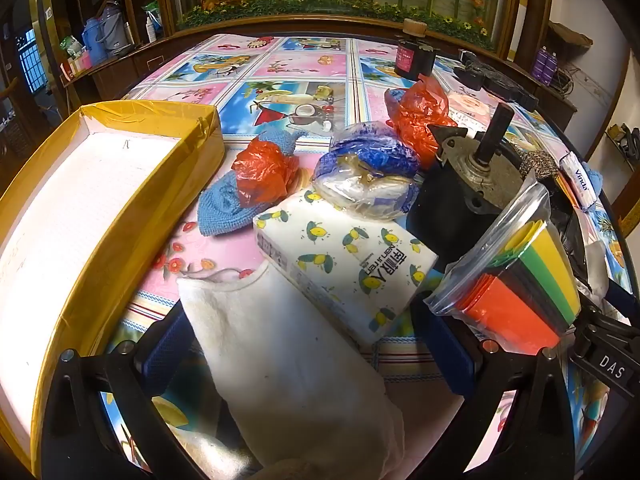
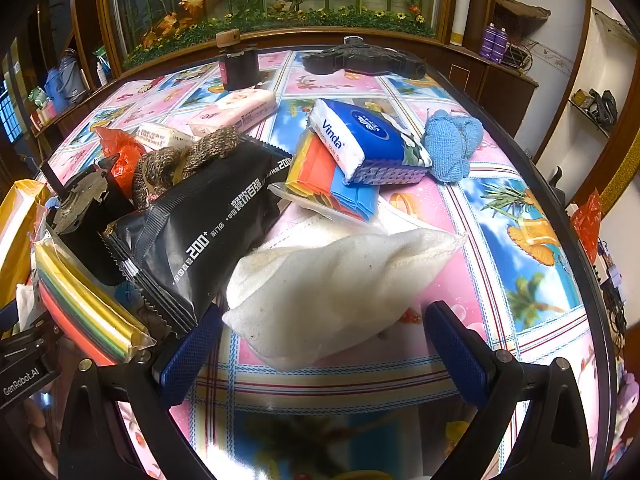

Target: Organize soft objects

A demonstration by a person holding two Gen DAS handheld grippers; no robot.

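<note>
left gripper (image 1: pixel 308 344) is standing wide open, angled down over the table (image 1: pixel 280 68); a white cloth (image 1: pixel 288 360) is lying between its blue pads (image 1: pixel 448 344), neither pad pressing on it. beyond the cloth a lemon-print tissue pack (image 1: pixel 344 256) is sitting, with a clear bag of blue and white stuff (image 1: pixel 368 176) resting on its far end. a red plastic bag (image 1: pixel 264 172) is lying on a blue knitted cloth (image 1: pixel 224 208) just left of that. a yellow-rimmed tray (image 1: pixel 120 216) with a white floor is sitting at the left, nothing showing inside it. a zip bag of coloured sheets (image 1: pixel 520 280) is leaning at the right against a black motor-like part (image 1: pixel 460 196).

right gripper (image 2: pixel 324 344) is also gaping, nothing clamped; a white padded cloth (image 2: pixel 336 280) is lying just ahead of the fingers, its near end reaching in between the tips. a black wipes pack (image 2: pixel 200 224) is lying to its left, a blue vinda tissue pack (image 2: pixel 360 140) propped on coloured folded sheets (image 2: pixel 332 184) beyond, a blue towel (image 2: pixel 452 144) bunched just right of it.
</note>
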